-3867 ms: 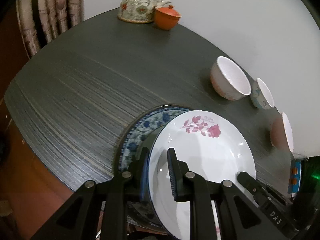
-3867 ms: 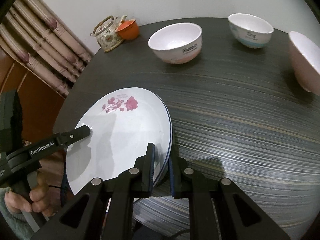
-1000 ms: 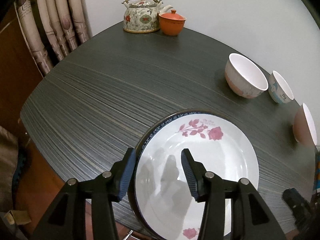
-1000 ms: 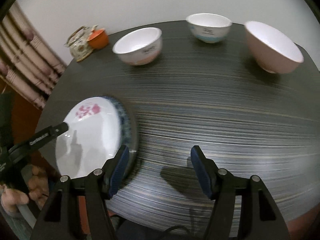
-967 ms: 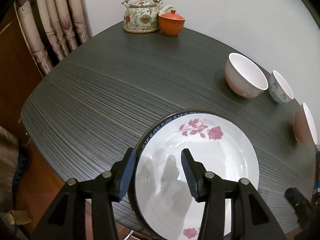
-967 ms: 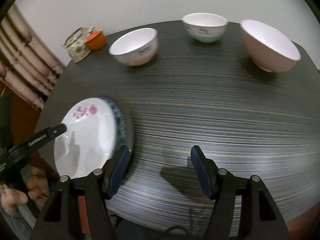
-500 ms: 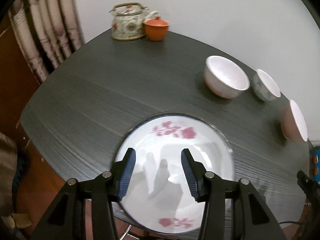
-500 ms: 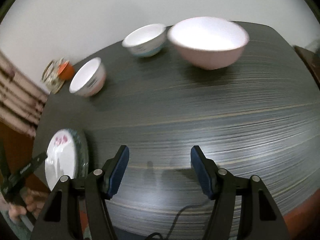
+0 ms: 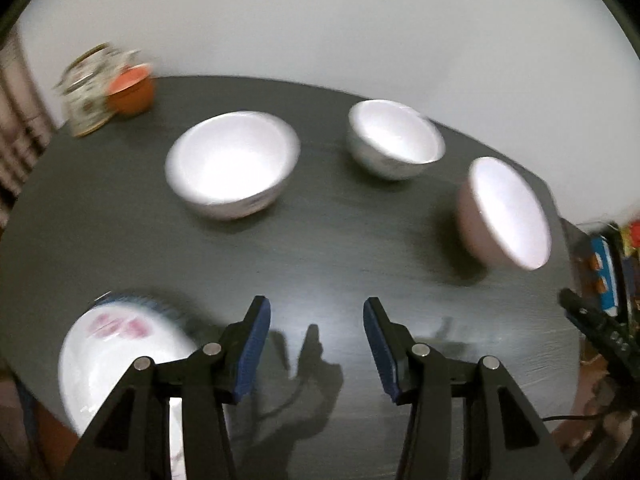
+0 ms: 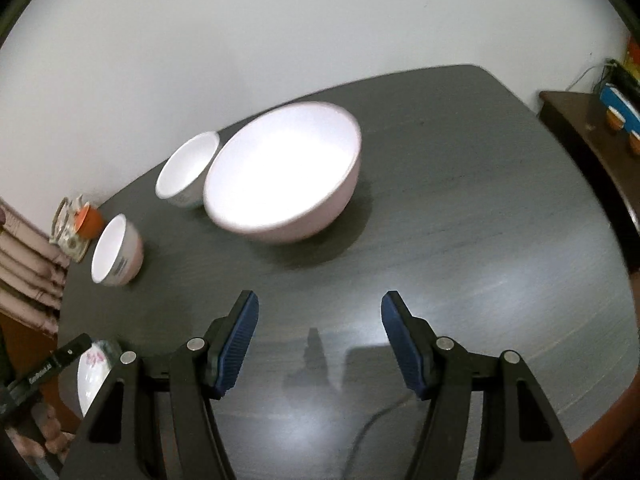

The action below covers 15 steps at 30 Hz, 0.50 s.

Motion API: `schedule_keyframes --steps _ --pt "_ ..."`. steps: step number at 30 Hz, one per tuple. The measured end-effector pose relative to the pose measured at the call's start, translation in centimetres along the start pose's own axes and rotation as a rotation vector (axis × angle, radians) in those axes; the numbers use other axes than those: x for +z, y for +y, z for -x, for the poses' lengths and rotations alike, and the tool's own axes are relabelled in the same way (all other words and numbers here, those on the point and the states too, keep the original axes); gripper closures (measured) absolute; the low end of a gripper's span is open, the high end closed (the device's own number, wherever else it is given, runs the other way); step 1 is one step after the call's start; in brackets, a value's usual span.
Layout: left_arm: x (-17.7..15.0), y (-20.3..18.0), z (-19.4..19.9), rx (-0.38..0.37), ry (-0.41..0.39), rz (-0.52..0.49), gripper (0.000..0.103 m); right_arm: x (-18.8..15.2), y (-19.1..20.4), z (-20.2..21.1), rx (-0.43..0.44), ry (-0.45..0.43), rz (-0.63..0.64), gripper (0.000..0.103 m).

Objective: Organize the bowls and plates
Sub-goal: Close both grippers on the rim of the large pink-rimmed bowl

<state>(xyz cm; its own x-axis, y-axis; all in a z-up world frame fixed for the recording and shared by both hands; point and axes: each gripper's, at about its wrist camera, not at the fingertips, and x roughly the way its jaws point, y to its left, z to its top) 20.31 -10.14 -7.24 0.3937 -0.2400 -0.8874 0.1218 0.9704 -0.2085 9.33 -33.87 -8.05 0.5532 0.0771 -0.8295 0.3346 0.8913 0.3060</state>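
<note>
Three bowls stand on the dark table: a white bowl (image 9: 232,166) on the left, a small white and blue bowl (image 9: 394,140) behind, a large pink bowl (image 9: 502,214) on the right. The pink bowl (image 10: 282,172) is straight ahead in the right wrist view, with the small bowl (image 10: 186,170) and white bowl (image 10: 116,252) to its left. The rose plate (image 9: 120,356) lies stacked on a blue-rimmed plate at the near left; it also shows in the right wrist view (image 10: 94,372). My left gripper (image 9: 316,346) is open and empty above bare table. My right gripper (image 10: 320,344) is open and empty, short of the pink bowl.
A patterned teapot (image 9: 90,90) and an orange lidded cup (image 9: 130,88) stand at the far left corner. A white wall runs behind the table (image 10: 480,200). A wooden sideboard (image 10: 580,128) with small items stands to the right. Curtains hang at the left.
Both grippers let go of the rose plate, now resting on the blue-rimmed plate. Both have swung right toward the bowls; the pink bowl now looms larger in the right wrist view.
</note>
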Motion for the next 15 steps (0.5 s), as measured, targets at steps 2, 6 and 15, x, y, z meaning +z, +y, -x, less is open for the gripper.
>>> schedule_keyframes --steps 2,6,15 --pt "1.4 -2.2 -0.7 -0.028 -0.007 -0.013 0.054 1.2 -0.4 -0.1 0.006 -0.008 -0.004 0.041" --pt "3.8 -5.8 -2.3 -0.059 0.004 -0.042 0.054 3.9 -1.1 -0.8 0.008 -0.023 0.001 0.041" --pt "6.6 -10.0 -7.5 -0.129 0.078 0.022 0.054 7.5 -2.1 -5.0 -0.026 0.025 -0.028 0.041"
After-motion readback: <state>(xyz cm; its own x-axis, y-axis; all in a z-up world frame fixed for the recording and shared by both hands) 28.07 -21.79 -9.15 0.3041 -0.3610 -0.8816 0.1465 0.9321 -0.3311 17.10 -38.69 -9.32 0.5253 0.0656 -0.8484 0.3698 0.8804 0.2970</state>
